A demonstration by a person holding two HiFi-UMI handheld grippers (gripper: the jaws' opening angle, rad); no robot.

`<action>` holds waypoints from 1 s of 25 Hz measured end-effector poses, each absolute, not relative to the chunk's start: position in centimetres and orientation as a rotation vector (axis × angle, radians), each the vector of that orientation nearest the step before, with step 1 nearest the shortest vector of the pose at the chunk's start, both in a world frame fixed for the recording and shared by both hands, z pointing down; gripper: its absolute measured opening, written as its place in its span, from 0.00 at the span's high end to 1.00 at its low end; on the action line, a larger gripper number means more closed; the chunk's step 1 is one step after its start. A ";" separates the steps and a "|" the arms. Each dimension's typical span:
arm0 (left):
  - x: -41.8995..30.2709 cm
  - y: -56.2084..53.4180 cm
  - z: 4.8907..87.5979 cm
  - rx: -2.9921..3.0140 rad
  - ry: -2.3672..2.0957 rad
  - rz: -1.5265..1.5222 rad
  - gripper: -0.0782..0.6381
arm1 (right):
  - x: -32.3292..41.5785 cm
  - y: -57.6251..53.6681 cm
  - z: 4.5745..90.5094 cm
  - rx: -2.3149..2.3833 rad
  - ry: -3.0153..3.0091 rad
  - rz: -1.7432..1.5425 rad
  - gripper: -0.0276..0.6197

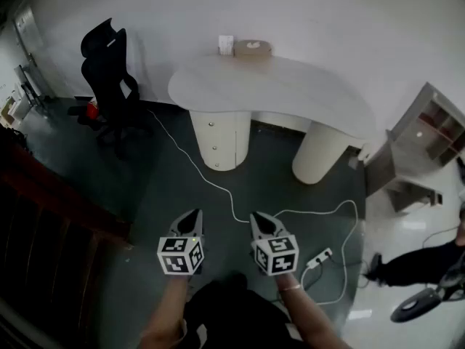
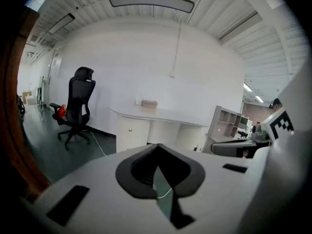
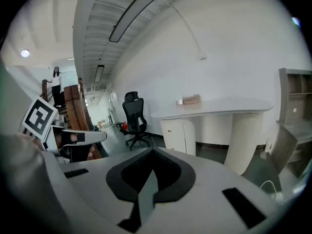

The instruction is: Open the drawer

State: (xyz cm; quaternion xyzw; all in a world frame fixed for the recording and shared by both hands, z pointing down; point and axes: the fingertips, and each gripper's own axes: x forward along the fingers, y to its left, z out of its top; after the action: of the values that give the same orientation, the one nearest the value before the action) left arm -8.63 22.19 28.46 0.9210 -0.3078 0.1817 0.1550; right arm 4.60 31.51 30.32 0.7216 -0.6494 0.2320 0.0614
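Cream-white drawer pedestal point(image 1: 220, 140), rounded, standing on the dark floor point(image 1: 167, 187) under the left end of the pale curved surface point(image 1: 269, 86), upper centre of the head view.

- Drawer point(image 1: 212, 126): one of three stacked fronts on the pedestal, each with a small round knob. All three sit flush and closed. The gripper views show the same fronts at mid-frame, just left of centre.
- Second support: a ribbed cream leg point(image 1: 320, 151) under the right end of the surface.
- On the surface, against the wall: a tan tissue box point(image 1: 252, 47).
- Left tongs point(image 1: 192, 214): lower centre of the head view, carrying a marker cube and pointing toward the pedestal but well apart from it. Tips clenched together, nothing between them.
- Right tongs point(image 1: 258, 217): just beside the left pair, likewise well apart from the pedestal. Tips pressed together and empty.
- Black office chair point(image 1: 109, 71): upper left.
- White cable point(image 1: 218, 187): trails across the floor between pedestal and tongs to a power strip point(image 1: 320, 257) at lower right.
- Open shelf unit point(image 1: 429, 144): right edge.
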 end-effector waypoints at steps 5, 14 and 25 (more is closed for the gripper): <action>-8.3 22.9 28.3 2.641 -0.884 0.529 0.89 | 4.9 32.2 30.4 2.179 -1.978 0.722 0.95; -6.8 22.9 28.1 2.660 -0.889 0.536 0.89 | 5.8 32.3 30.3 2.187 -2.007 0.716 0.95; -5.7 19.9 29.8 2.609 -0.929 0.602 0.89 | 7.2 29.9 31.6 2.160 -2.019 0.787 0.95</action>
State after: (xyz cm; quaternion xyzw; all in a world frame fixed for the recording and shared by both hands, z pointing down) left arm -5.67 19.95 29.77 0.9097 -0.3240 0.2100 0.1529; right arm 7.17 29.93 31.59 0.7054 -0.6593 0.2569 0.0408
